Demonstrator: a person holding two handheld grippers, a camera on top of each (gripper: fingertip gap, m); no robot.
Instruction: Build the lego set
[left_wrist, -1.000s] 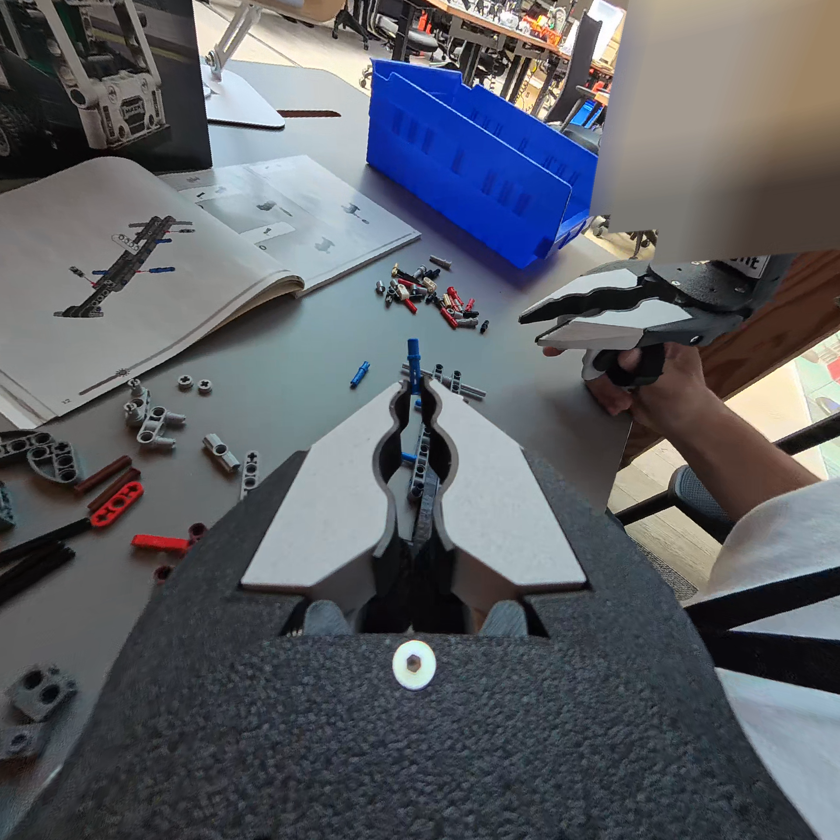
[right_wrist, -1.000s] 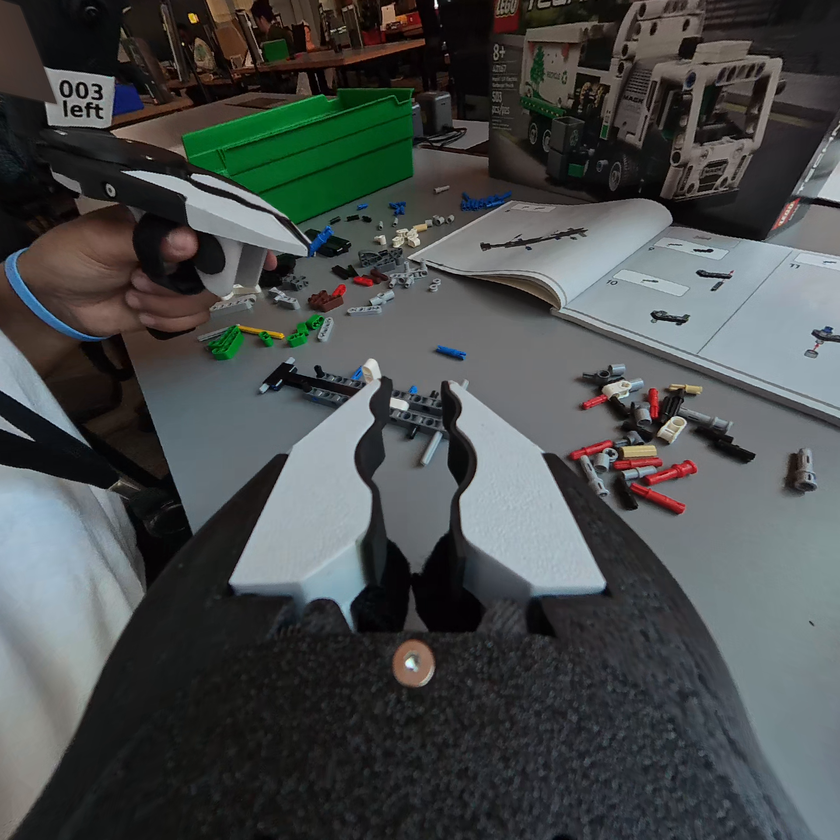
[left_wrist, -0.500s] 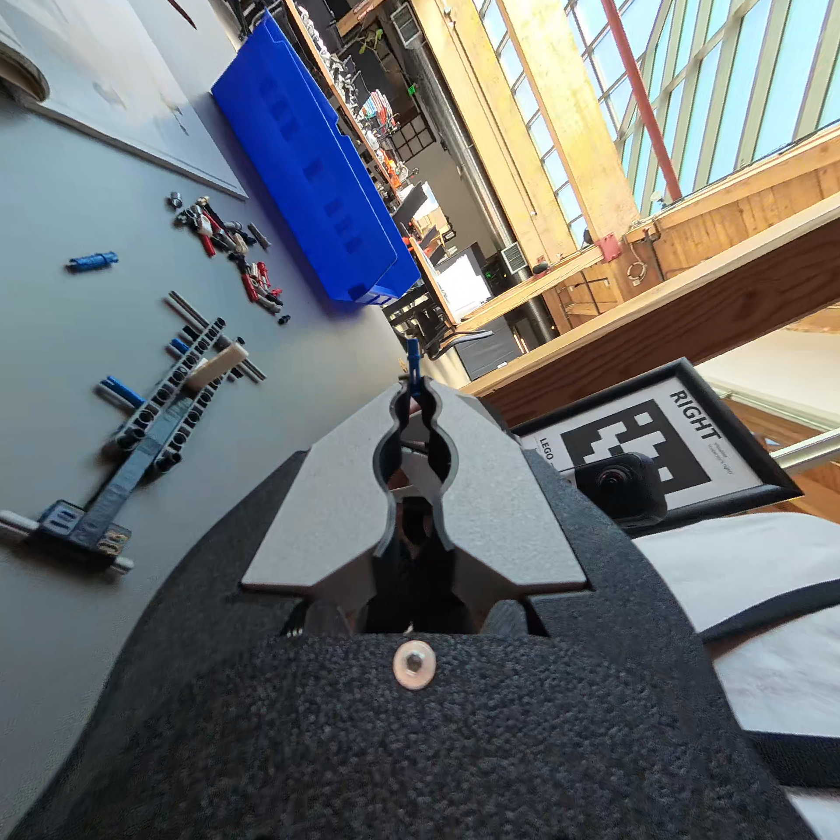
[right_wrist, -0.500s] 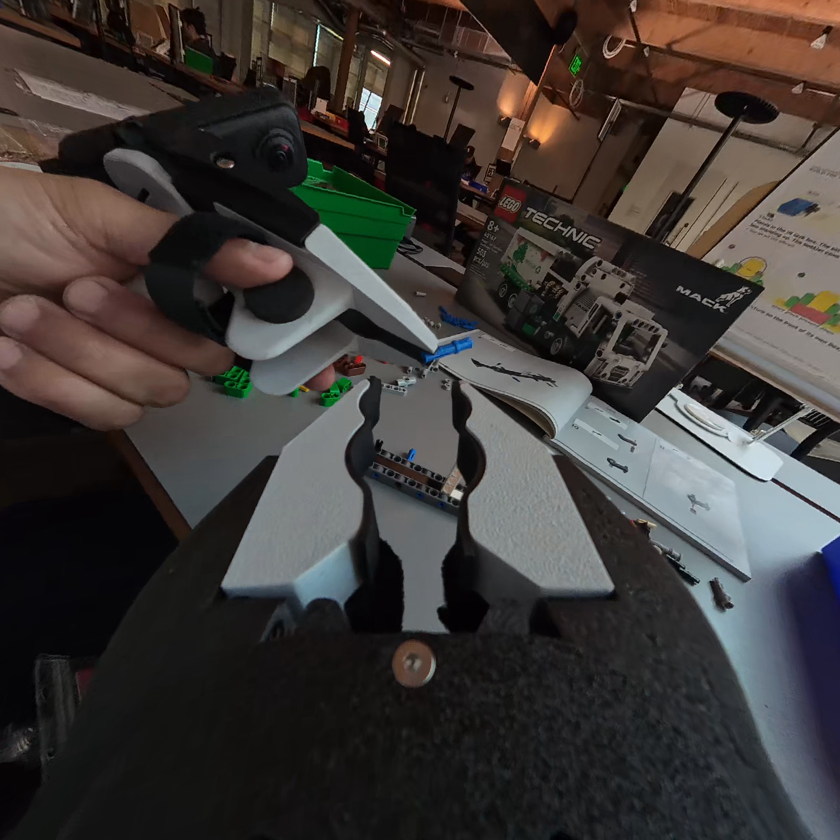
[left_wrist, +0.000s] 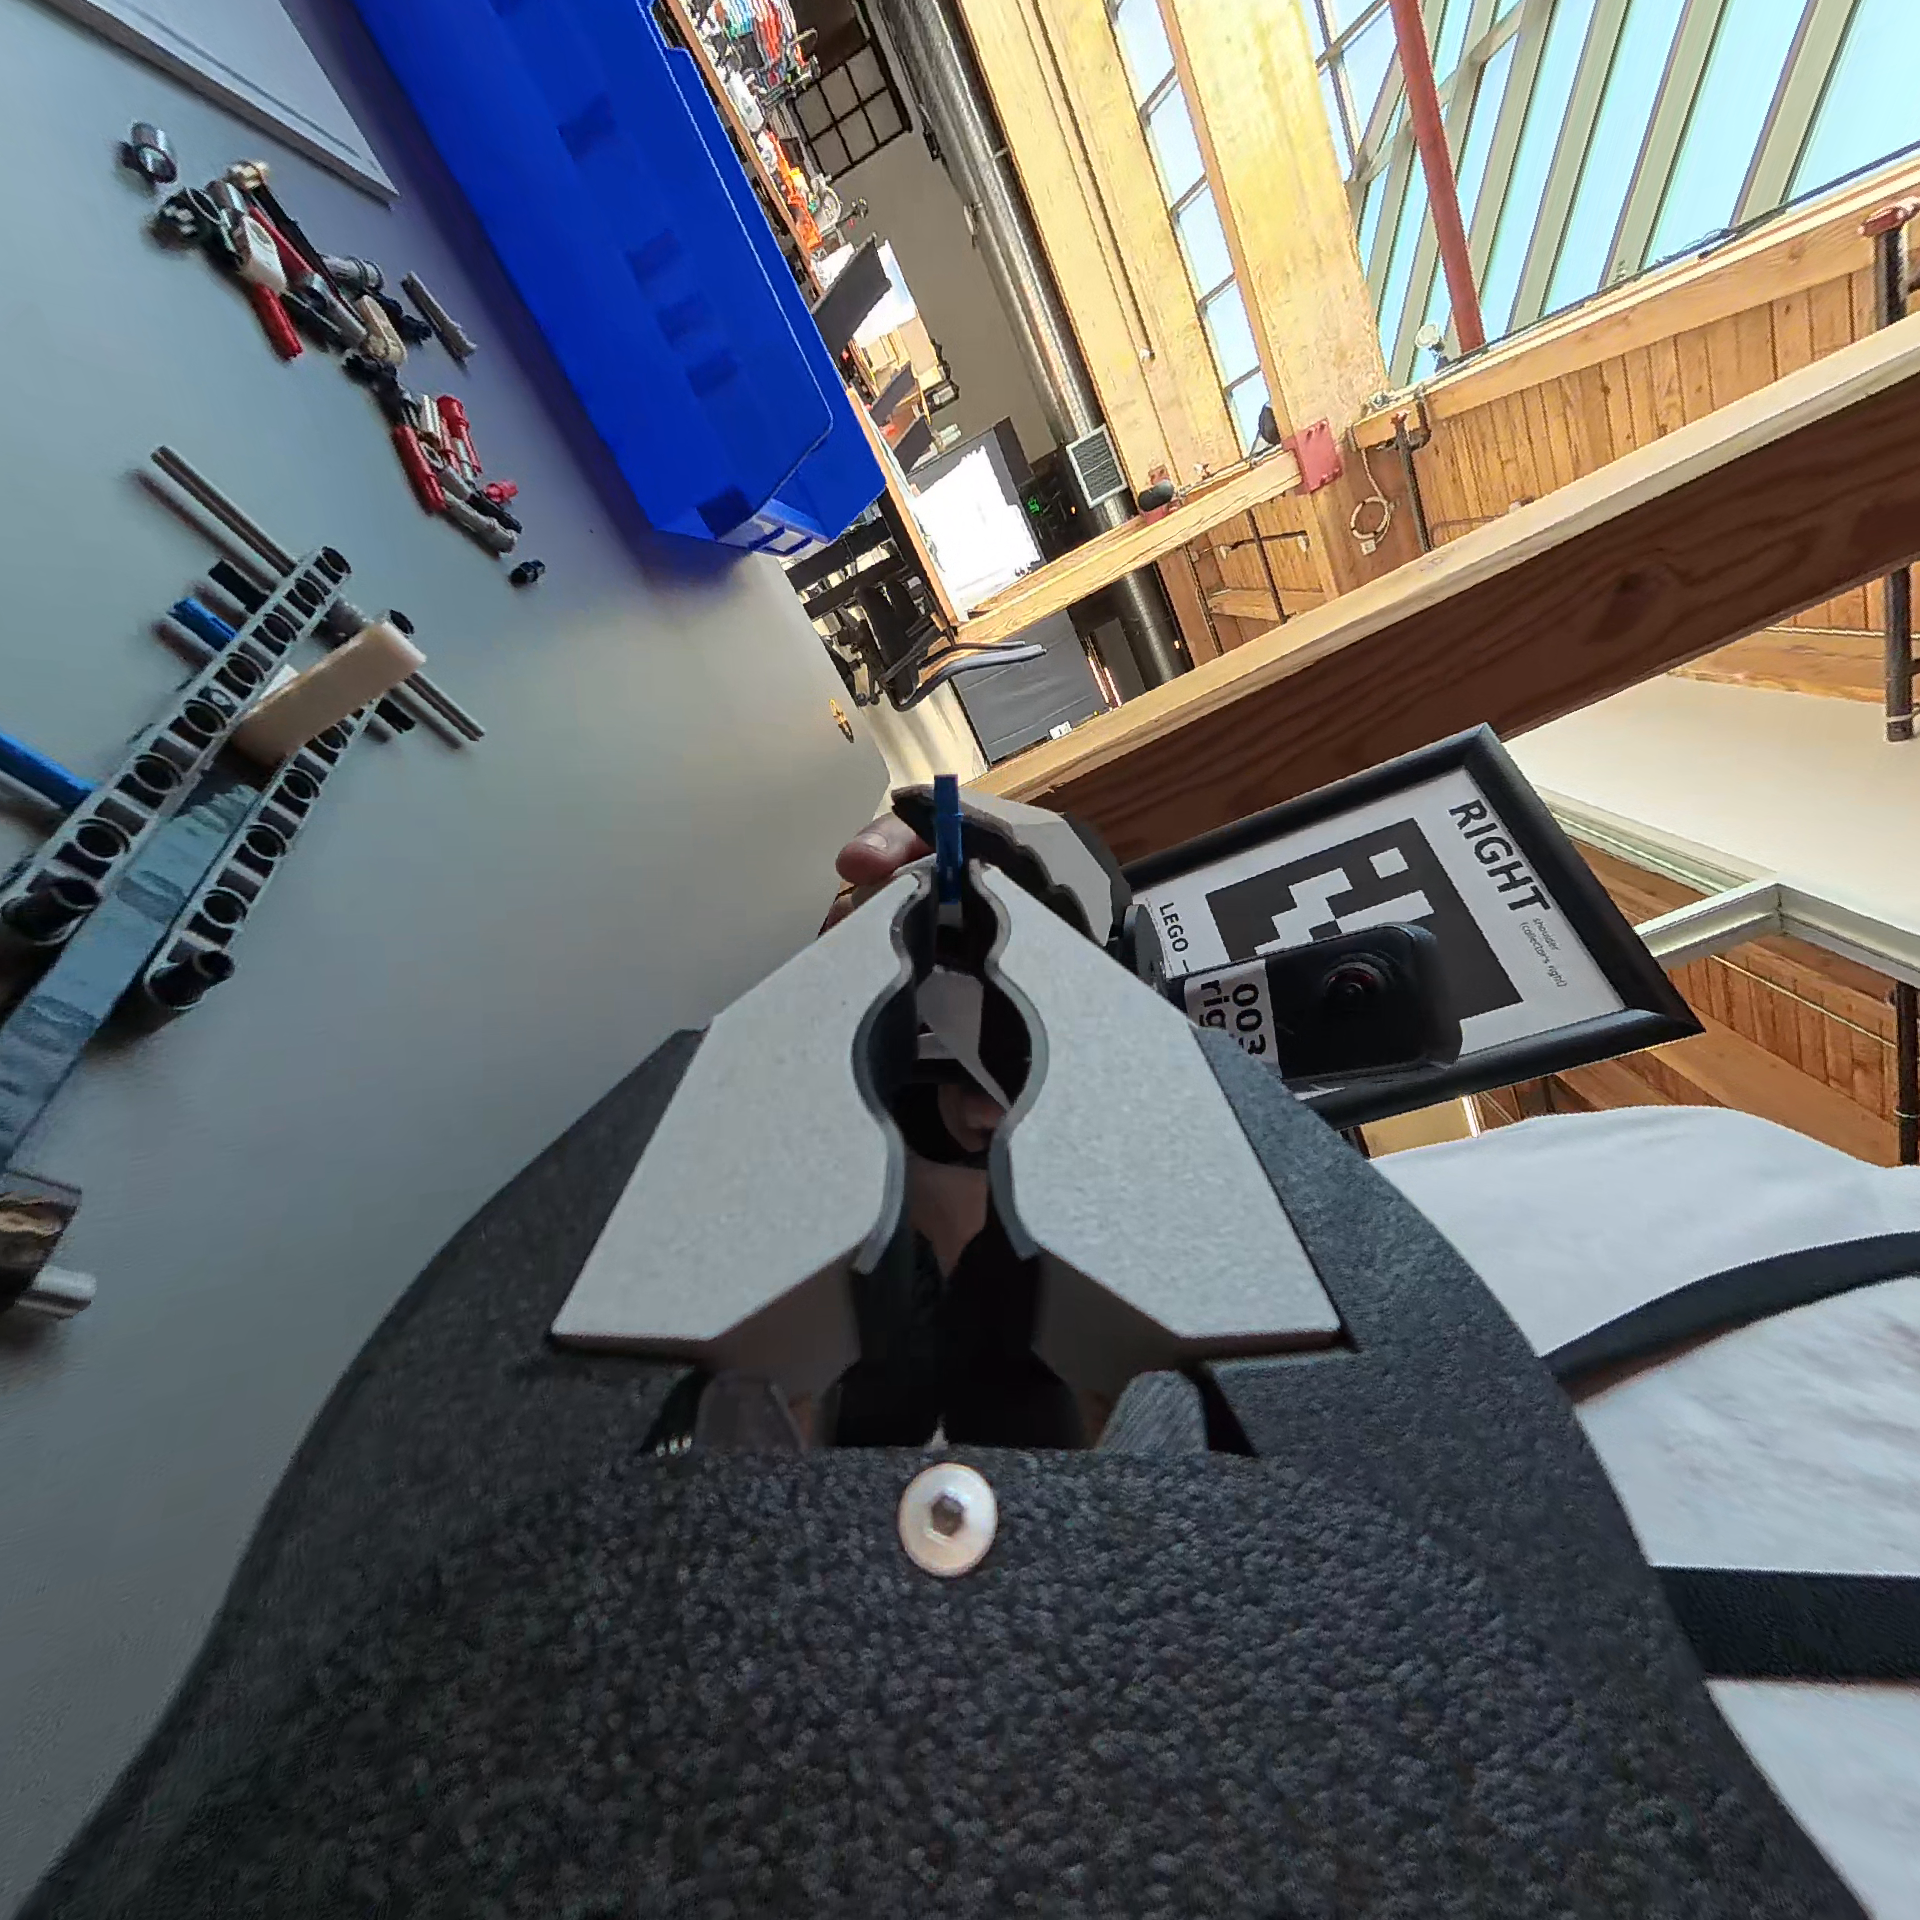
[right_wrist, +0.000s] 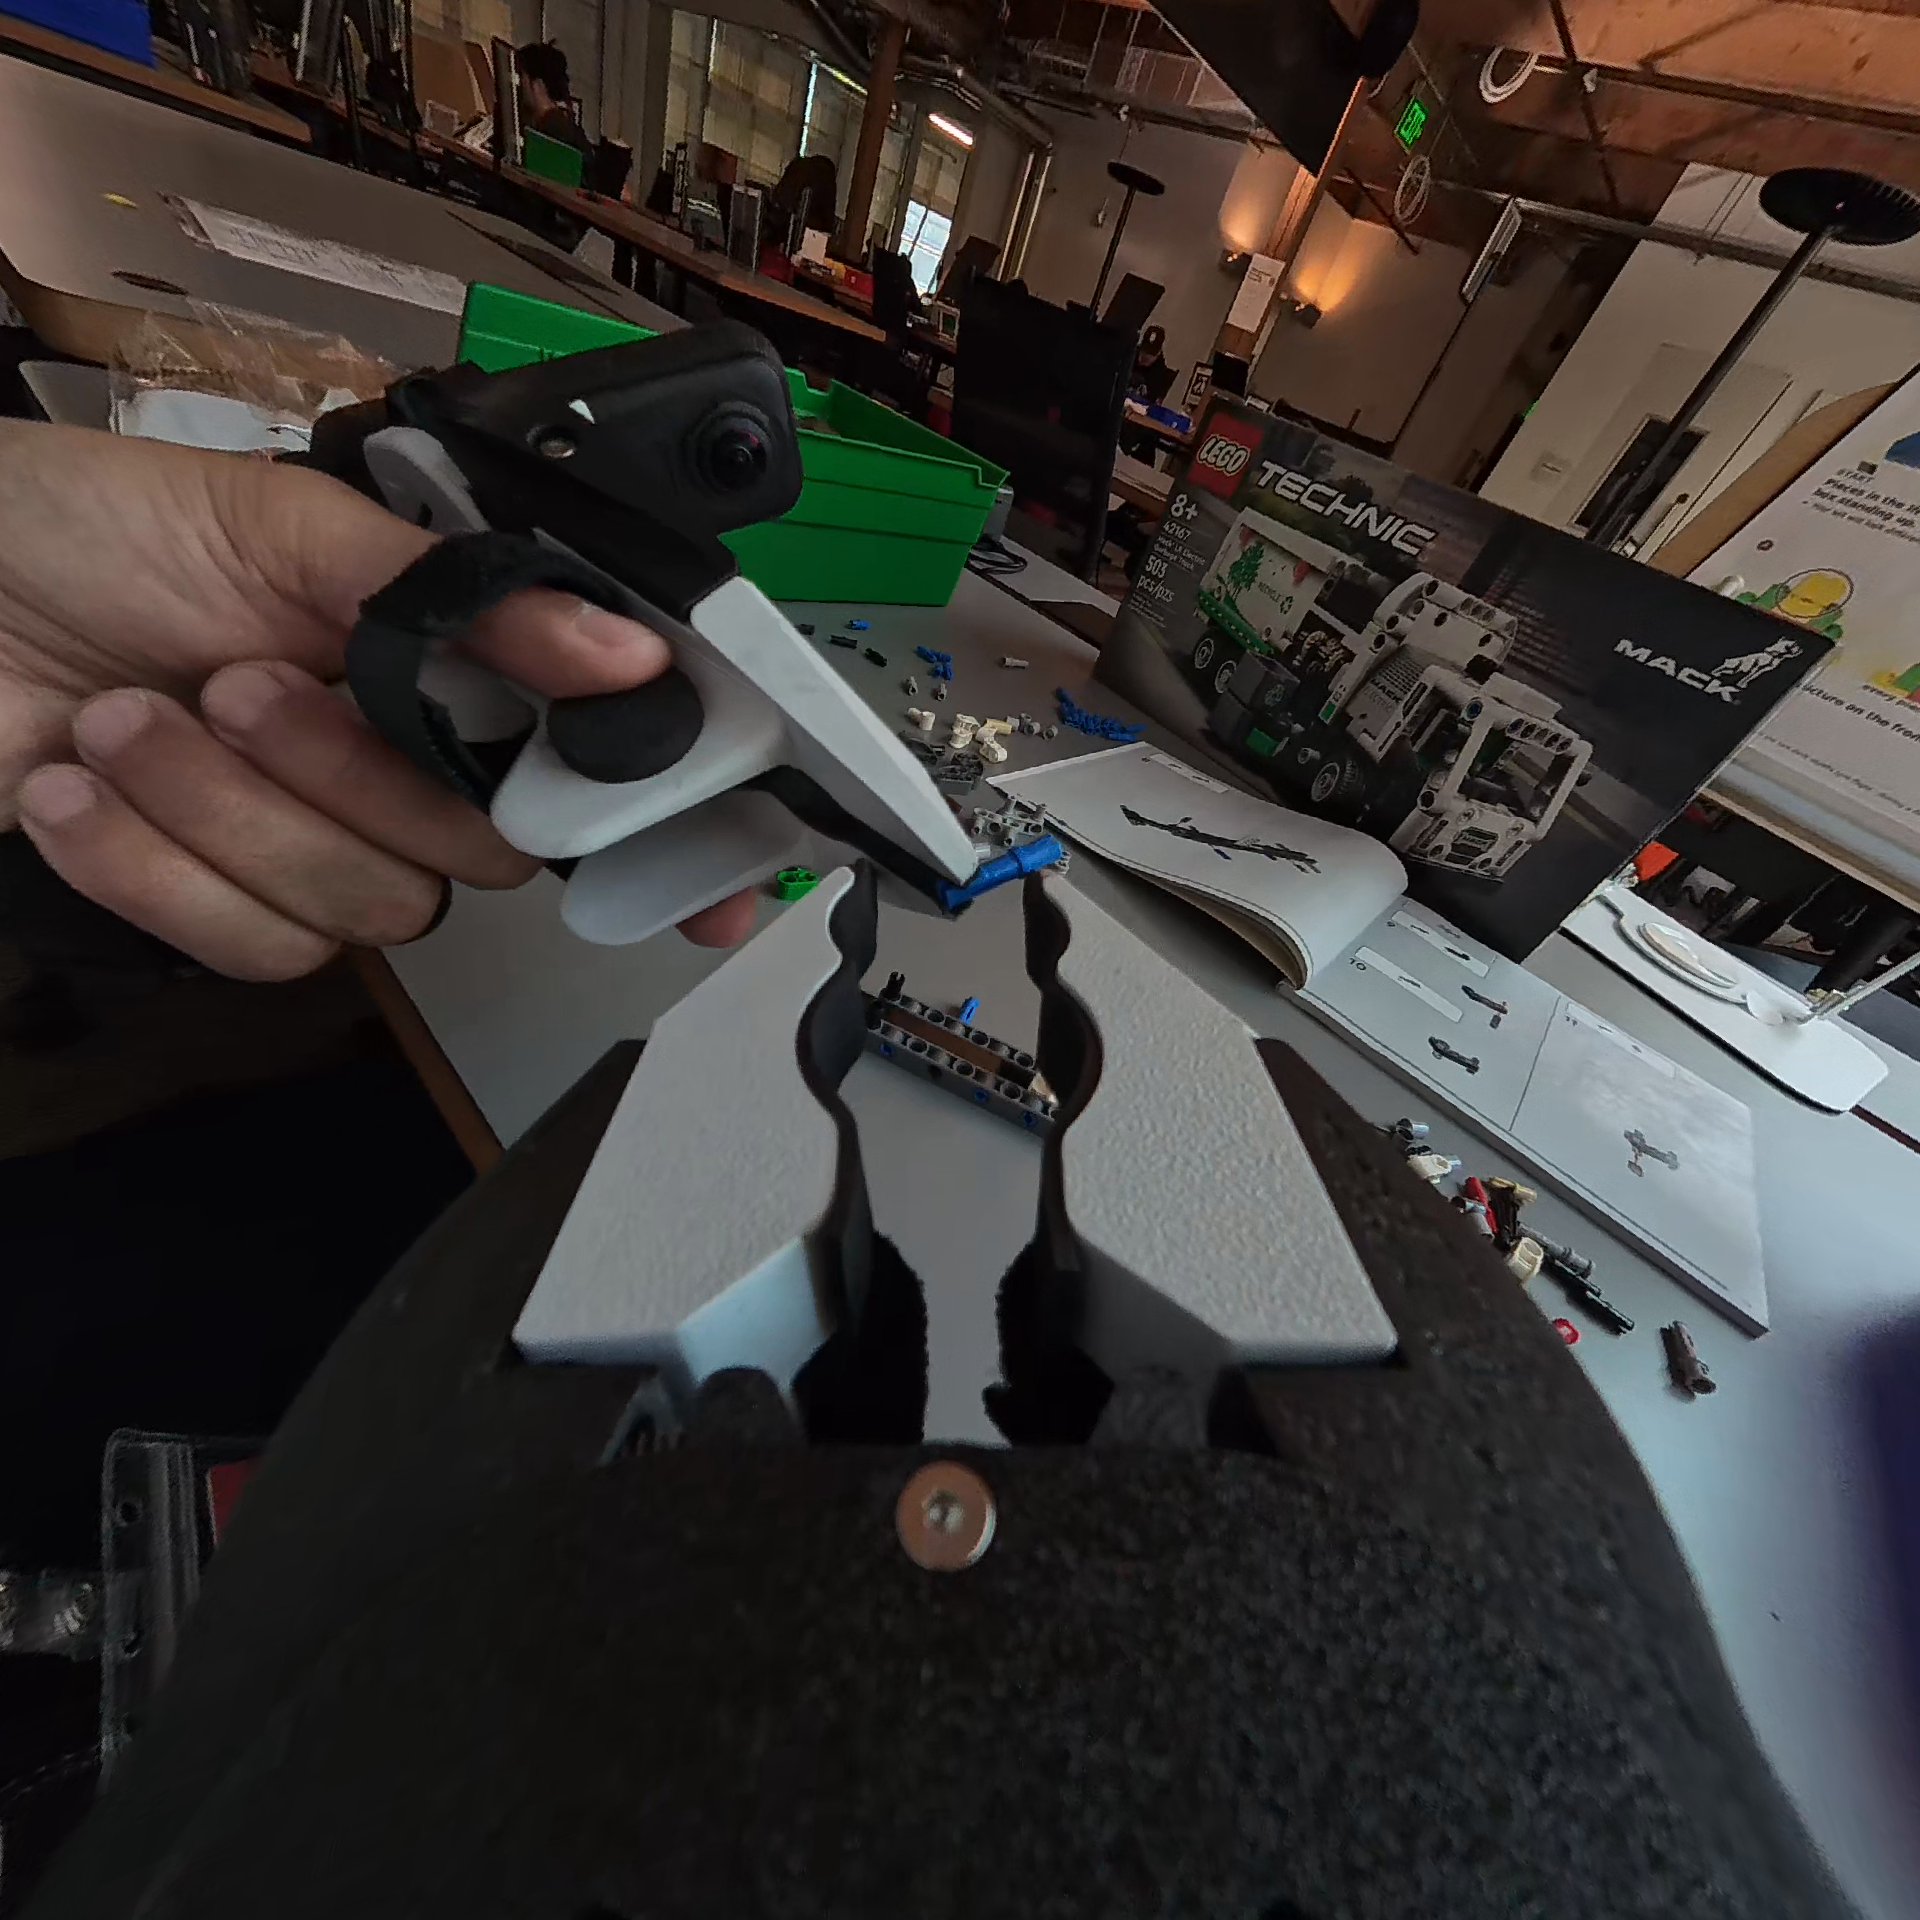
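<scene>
Two grippers meet in the air above my grey table, tip to tip. My left gripper has its jaws clamped on a small blue pin, which sticks out past the tips; the left wrist view shows the same pin pinched at the very end of the fingers. My right gripper has its jaws apart, and the pin sits just at the mouth of that gap, near both fingertips; I cannot tell whether it touches either one. A hand wraps the left gripper's grip. Down on the table, seen between the right fingers, lies the part-built frame of dark grey beams, well below both grippers. Beside it an open instruction booklet lies flat, with the set's box standing behind it and a green bin farther back. Loose small pieces are scattered near the booklet's edge. In the left wrist view a blue bin sits past another scatter of red and dark pins.
</scene>
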